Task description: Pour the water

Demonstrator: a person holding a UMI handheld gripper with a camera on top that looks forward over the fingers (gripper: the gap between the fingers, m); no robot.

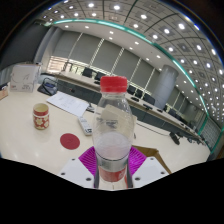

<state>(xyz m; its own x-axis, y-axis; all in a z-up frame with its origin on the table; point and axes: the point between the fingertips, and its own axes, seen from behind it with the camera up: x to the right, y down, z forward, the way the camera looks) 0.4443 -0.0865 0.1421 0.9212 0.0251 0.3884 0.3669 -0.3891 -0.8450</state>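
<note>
One clear bottle [113, 125] with red cap upright between the pink pads of the tongs [112, 165], clenched on its lower body. Farther along the table [25, 140]: small jar [41, 117], red disc [69, 141], papers [68, 102] toward the far edge.

The gripper [112, 166] is held upright above the table [30, 140], its two fingers with magenta pads [88, 160] clamped on either side of the bottle [113, 125].
</note>
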